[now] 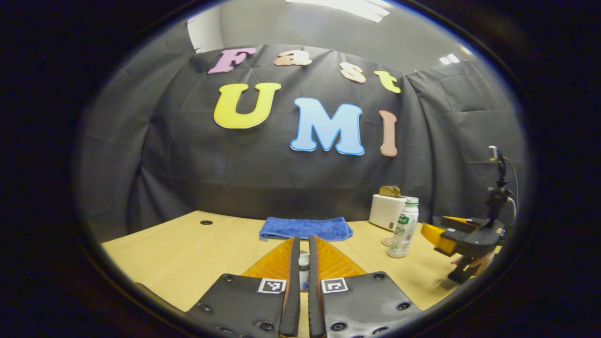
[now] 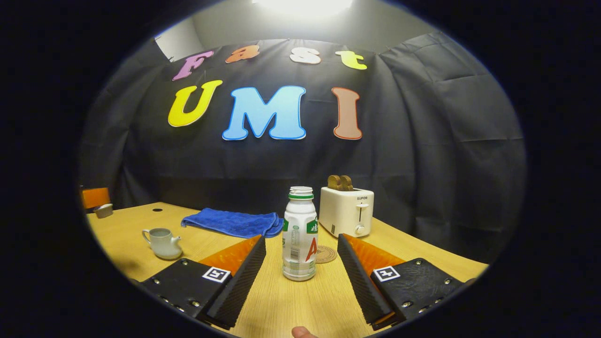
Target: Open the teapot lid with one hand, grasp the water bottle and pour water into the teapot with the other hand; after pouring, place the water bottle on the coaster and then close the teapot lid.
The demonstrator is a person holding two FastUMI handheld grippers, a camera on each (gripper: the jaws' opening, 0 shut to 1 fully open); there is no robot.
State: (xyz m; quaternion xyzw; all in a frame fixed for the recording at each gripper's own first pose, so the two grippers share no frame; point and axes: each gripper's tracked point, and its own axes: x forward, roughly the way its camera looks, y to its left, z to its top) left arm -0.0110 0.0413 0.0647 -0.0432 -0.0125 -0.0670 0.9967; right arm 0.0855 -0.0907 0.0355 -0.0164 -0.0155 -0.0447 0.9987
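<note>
My left gripper [image 1: 304, 241] is shut on the small grey teapot lid [image 1: 304, 261], held up above the table. In the right gripper view, that lid [image 2: 103, 210] hangs at the far left edge. The white teapot [image 2: 163, 242] stands uncovered on the table's left part. An upright white water bottle [image 2: 300, 234] with a green label stands on the table between the fingers of my right gripper [image 2: 300, 240], which is open and not touching it. In the left gripper view, the bottle [image 1: 404, 227] stands just left of the right gripper [image 1: 441, 230]. A round coaster [image 2: 325, 254] lies right behind the bottle.
A white toaster [image 2: 346, 211] holding bread stands at the back right, beyond the coaster. A folded blue towel [image 2: 235, 222] lies at the back centre of the wooden table [image 2: 281, 305]. A cable hole [image 1: 205, 222] sits at the far left.
</note>
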